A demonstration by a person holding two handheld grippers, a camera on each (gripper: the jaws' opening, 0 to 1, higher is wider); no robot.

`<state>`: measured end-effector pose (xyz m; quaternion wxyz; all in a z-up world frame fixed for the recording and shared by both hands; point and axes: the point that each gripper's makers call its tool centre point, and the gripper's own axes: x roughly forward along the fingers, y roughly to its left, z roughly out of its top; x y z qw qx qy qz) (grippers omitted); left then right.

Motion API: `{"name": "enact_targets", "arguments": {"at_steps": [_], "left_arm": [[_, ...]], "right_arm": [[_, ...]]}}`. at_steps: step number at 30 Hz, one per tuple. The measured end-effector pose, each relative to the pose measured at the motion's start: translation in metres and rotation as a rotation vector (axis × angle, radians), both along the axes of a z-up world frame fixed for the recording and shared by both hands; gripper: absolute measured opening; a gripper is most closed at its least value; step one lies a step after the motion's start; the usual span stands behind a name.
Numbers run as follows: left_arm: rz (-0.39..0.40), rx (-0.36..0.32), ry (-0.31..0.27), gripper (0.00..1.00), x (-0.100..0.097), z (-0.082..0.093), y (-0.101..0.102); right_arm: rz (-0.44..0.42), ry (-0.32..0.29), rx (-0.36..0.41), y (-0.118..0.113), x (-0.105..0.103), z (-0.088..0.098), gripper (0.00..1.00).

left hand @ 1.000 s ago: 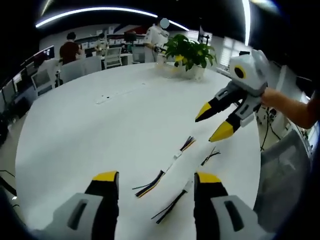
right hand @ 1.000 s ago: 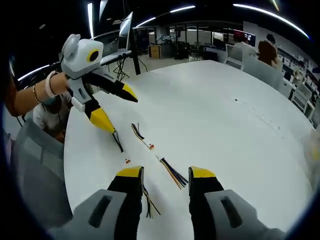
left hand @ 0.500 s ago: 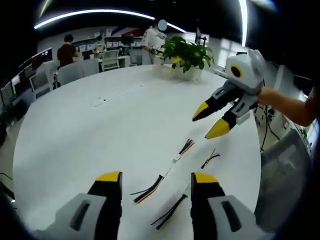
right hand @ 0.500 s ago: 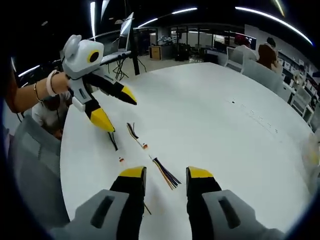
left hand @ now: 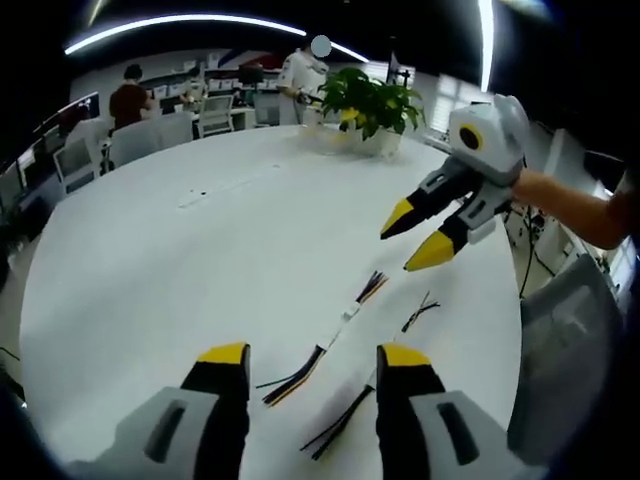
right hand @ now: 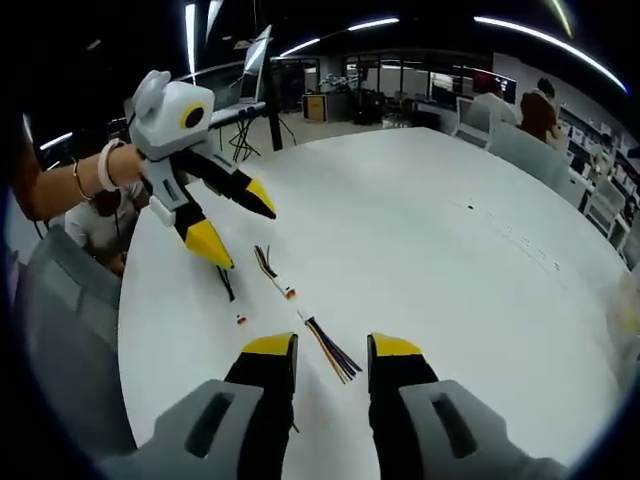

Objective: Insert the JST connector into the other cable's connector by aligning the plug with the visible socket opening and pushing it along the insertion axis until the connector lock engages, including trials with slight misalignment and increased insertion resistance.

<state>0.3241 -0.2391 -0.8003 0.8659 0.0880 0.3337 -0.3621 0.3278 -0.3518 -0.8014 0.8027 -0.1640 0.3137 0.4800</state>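
Left gripper view: my left gripper (left hand: pixel 305 360) is spread, empty, above 2 thin cables (left hand: pixel 330 335) lying loose on the white counter (left hand: pixel 160 260). Right gripper (left hand: pixel 418 233) is spread, hovering near. Wires look light and floppy; I judge the stiff plastic connector (right hand: pixel 289 293) is the place to pinch.

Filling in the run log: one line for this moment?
phase: approach | left gripper: open, empty | right gripper: open, empty | cables: unmated, flat on white table

a white round table (left hand: pixel 150 260) carries two wired cables (left hand: pixel 330 335) and a potted plant (left hand: pixel 372 105).
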Motion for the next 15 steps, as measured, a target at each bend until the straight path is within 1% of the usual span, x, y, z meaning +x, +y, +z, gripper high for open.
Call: {"name": "enact_targets", "arguments": {"at_steps": [5,7,10,15], "left_arm": [[-0.009,0.003,-0.002,0.46,0.0,-0.005,-0.001],[-0.01,0.004,-0.004,0.44,0.002,-0.007,-0.001],[-0.016,-0.017,0.017,0.4,-0.001,-0.008,-0.004],[-0.011,-0.026,0.026,0.38,0.003,-0.015,-0.002]], "right_arm": [[0.015,0.002,-0.013,0.004,-0.001,-0.007,0.25],[0.02,0.004,-0.013,0.005,-0.002,-0.008,0.25],[0.027,0.008,-0.011,0.008,-0.002,-0.01,0.25],[0.035,0.009,-0.008,0.01,-0.001,-0.012,0.23]]}}
